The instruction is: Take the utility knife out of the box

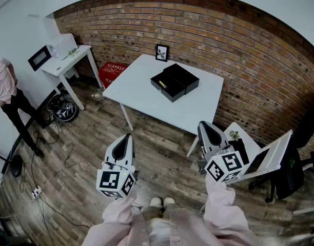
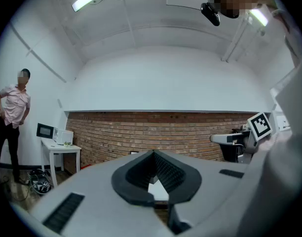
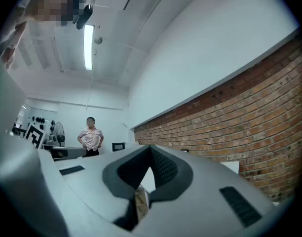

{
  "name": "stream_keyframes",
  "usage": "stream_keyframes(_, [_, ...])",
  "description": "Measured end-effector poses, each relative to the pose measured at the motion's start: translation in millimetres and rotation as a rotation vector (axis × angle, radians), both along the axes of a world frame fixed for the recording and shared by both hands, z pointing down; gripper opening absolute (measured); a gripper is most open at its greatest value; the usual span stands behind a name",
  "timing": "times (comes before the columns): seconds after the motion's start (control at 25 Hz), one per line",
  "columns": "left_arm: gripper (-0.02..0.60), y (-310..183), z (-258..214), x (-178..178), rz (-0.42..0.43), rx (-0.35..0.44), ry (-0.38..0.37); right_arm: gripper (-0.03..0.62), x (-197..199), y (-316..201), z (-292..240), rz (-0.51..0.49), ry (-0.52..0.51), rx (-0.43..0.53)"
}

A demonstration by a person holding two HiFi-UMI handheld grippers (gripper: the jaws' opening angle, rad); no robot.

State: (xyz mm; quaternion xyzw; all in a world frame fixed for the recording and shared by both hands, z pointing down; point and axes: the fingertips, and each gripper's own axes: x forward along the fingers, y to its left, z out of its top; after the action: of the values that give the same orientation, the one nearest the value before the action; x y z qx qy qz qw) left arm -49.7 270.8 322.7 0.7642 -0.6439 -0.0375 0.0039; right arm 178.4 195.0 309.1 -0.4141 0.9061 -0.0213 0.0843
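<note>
Open black rectangular box (image 1: pixel 176 81) on a smooth white table (image 1: pixel 134 88); the utility knife (image 1: pixel 162 84), a thin yellow streak, lies inside. Left gripper (image 1: pixel 127 136) and right gripper (image 1: pixel 204 124) are well short of the table, jaws pressed together on nothing.

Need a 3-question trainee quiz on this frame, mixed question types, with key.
1. True or false: the black box on the white table is closed.
2. Multiple choice: the right claw is A) gripping the knife, B) shut and empty, away from the table, C) inside the box.
3. Fill in: the small thing standing on the table between the box and the brick wall is a ____.
Key: 1 false; 2 B; 3 picture frame.
</note>
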Motion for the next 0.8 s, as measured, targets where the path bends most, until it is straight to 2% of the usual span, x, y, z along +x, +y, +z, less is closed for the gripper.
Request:
stream_keyframes(0.44, [-0.008, -5, 8, 14, -0.009, -0.012, 0.012, 0.003, 12, -5, 5, -0.027, -0.04, -0.004])
stream_keyframes(0.8, [-0.008, -4, 15, 23, -0.038, -0.029, 0.001, 0.02, 20, -21, 21, -0.028, -0.014, -0.039])
